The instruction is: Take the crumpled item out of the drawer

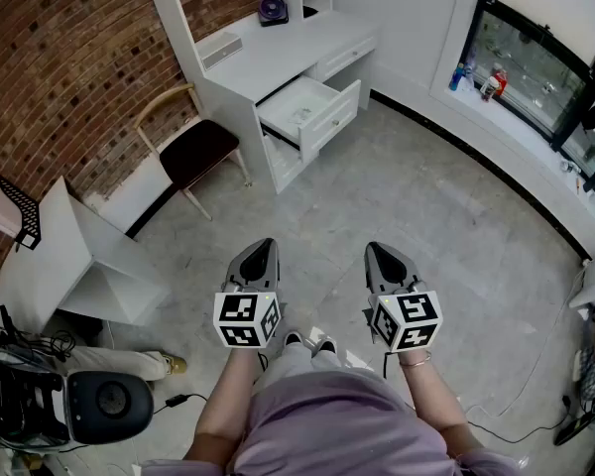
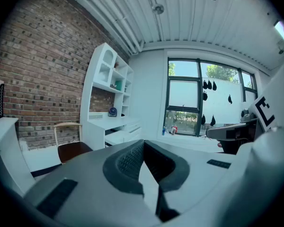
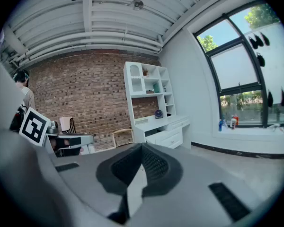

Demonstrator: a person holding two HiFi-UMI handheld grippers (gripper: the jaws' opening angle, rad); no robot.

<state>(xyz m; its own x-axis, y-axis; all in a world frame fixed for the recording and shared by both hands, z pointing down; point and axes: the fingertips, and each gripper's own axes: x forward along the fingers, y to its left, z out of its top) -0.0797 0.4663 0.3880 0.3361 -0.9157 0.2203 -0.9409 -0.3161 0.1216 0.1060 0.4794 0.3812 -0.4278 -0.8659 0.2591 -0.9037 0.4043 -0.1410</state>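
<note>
2 grey grippers w/ ribbed dark pads, L gripper (image 1: 263,245) & R gripper (image 1: 379,250) both pinched together, empty, 1 open white drawer (image 1: 330,119) well ahead, small pale item (image 1: 300,115) inside, 1 wooden chair (image 1: 193,147) ahead-left.

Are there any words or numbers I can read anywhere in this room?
No words or numbers can be read.
Cube on the left tool and cube on the right tool: only black-and-white square patterns, no letters.
Bottles on the window sill: labels too small to read.
</note>
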